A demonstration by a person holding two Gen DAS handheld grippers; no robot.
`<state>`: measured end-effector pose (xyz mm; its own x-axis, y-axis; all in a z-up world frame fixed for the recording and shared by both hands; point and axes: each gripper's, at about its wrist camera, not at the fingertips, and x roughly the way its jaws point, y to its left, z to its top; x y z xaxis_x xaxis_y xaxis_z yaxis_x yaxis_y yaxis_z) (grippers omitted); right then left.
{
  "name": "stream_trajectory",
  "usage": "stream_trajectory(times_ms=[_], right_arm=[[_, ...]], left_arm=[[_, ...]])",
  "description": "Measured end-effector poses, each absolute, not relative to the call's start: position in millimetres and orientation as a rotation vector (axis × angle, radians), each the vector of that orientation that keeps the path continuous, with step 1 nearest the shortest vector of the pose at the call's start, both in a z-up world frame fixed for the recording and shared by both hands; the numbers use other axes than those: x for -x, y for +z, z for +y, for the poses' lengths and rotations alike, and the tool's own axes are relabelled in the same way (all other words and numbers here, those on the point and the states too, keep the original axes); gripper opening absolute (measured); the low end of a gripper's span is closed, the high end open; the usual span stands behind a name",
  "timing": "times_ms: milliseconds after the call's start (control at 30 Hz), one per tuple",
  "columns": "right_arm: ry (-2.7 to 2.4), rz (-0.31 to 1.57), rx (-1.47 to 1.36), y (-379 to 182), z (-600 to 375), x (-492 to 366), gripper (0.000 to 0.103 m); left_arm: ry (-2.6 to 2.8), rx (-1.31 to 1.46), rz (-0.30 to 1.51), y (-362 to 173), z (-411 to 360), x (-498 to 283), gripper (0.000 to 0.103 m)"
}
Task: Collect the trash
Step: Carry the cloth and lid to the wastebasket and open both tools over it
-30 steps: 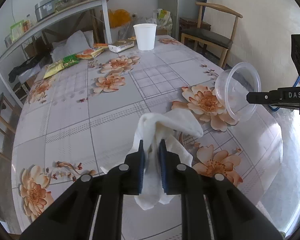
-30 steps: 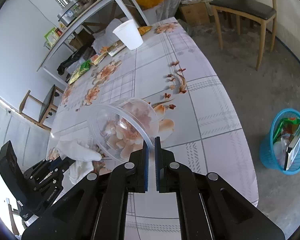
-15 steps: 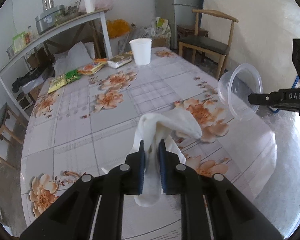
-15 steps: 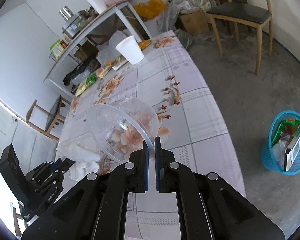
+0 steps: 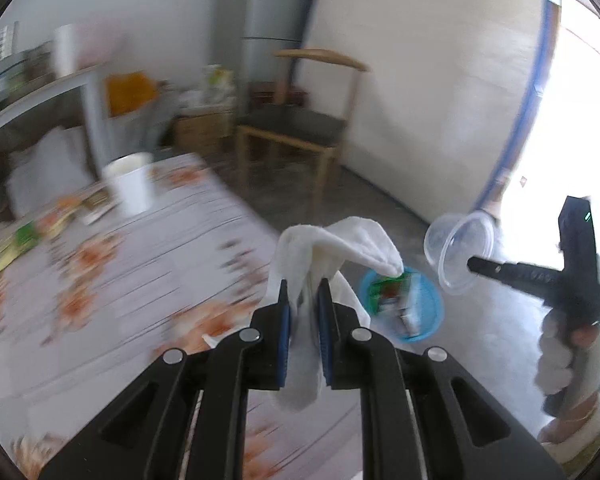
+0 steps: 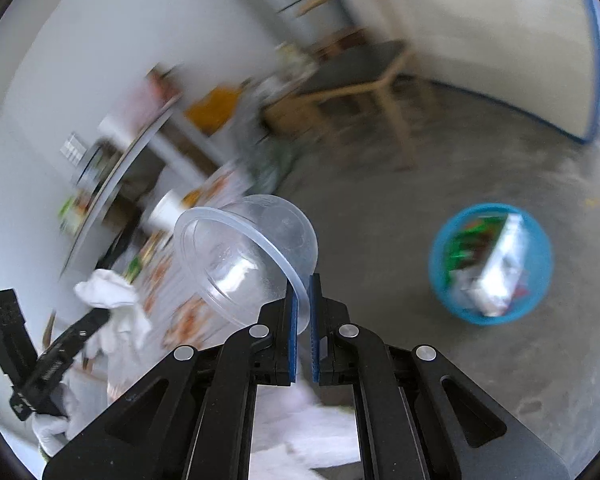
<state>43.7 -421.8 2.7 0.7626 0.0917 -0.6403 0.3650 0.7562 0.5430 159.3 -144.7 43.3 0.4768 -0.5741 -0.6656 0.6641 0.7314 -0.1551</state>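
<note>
My left gripper (image 5: 303,292) is shut on a crumpled white tissue (image 5: 332,244) and holds it in the air over the table's right edge. My right gripper (image 6: 303,296) is shut on the rim of a clear plastic bowl (image 6: 248,256), held above the floor. The bowl (image 5: 458,250) and right gripper (image 5: 474,265) also show at the right of the left wrist view. The left gripper with the tissue (image 6: 108,290) shows at the left of the right wrist view. A blue trash basket (image 6: 490,264) with wrappers inside stands on the grey floor; it lies just beyond the tissue in the left wrist view (image 5: 428,312).
The floral-cloth table (image 5: 120,264) carries a white cup (image 5: 130,188) and snack packets (image 5: 24,236). A wooden chair (image 5: 300,128) stands by the far wall. A shelf with clutter (image 5: 40,88) lies at the left. Views are motion-blurred.
Both grippers have swung right, away from the table toward the blue basket, carrying the tissue and the bowl. The basket has come into the left wrist view.
</note>
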Motion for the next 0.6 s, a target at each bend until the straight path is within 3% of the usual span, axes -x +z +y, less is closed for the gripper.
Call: stream_trajectory(times_ms=[233,600], right_arm=[[-0.437,0.690,-0.839,-45.8,-506.0,21.3,0.004],[-0.582,0.819,-1.036,-159.3,-560.3,28.1,0.004]], left_arm=[[-1.004,-0.186,0.876,29.8,-281.2,-161.1,0.012],[-1.016,-0.353,1.196,-87.2,-461.6,-197.8,0.013]])
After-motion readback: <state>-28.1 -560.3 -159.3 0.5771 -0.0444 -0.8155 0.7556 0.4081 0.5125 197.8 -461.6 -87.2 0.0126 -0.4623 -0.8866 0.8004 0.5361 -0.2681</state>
